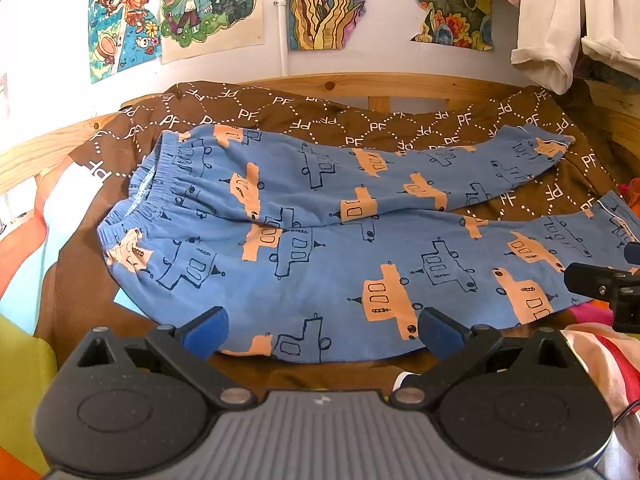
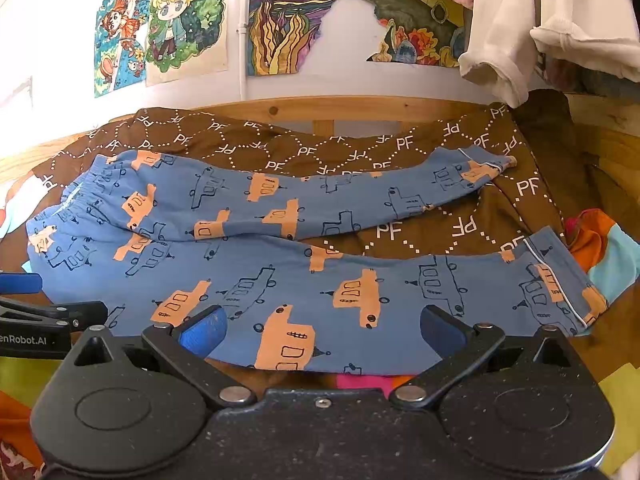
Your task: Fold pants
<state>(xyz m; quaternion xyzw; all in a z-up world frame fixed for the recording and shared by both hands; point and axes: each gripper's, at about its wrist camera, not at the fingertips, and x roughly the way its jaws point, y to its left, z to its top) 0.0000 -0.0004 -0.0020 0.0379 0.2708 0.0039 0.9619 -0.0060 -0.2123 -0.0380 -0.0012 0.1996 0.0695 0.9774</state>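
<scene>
Just beyond parted jaws, pants (image 1: 320, 240) flat

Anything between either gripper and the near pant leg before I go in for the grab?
Nothing visible. The left gripper and right gripper are both open right at the near edge of the pants, with only the brown blanket beneath.

We read the white letters "PF", repeated inside a dotted diamond grid, all over the brown blanket (image 1: 360, 120) across the middle of both views (some mirrored or upside down). At the left edge of the right wrist view, the left gripper (image 2: 24, 338) bears white lettering "enRobot.AI", its start cut off.
</scene>
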